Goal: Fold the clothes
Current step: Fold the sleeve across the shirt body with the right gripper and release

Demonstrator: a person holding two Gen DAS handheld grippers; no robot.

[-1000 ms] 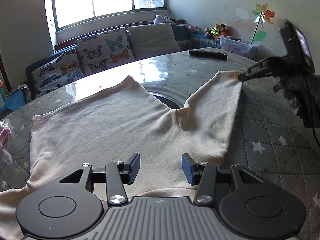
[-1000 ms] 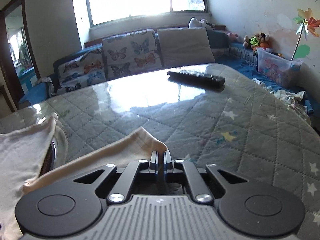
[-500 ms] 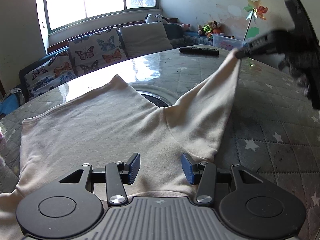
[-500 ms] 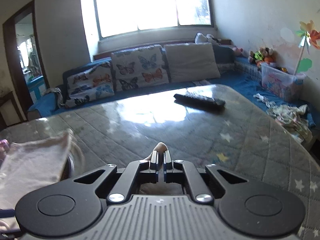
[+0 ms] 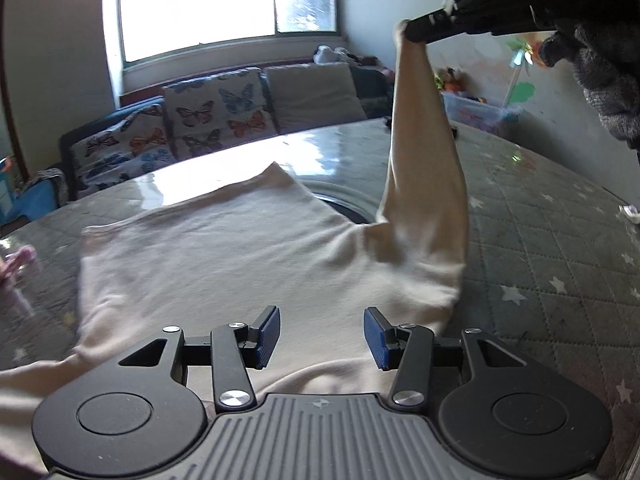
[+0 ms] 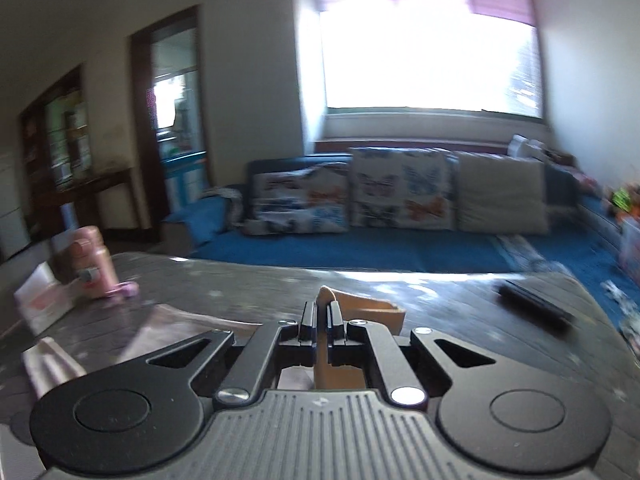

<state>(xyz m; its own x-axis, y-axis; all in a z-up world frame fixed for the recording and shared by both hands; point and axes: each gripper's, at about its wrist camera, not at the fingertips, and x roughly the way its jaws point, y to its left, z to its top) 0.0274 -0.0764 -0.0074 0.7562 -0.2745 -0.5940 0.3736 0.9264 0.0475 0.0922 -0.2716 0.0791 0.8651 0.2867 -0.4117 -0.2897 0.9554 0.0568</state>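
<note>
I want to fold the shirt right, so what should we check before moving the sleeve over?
1. Right gripper pinching the sleeve tip: ok, shut on the cloth.
2. Sleeve lifted off the table: ok, it hangs from the pinch.
3. Shirt body lying flat: ok, mostly smooth.
4. Left gripper ready: ok, open over the near edge, holding nothing.
5. Landing spot on the shirt free: ok, nothing lies on it.
6. Remote out of the way: ok, far from the shirt.

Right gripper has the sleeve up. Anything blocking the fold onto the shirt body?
Nothing visible. The sleeve hangs from the shut right gripper above the bare shirt body; the open left gripper hovers at its near edge.
</note>
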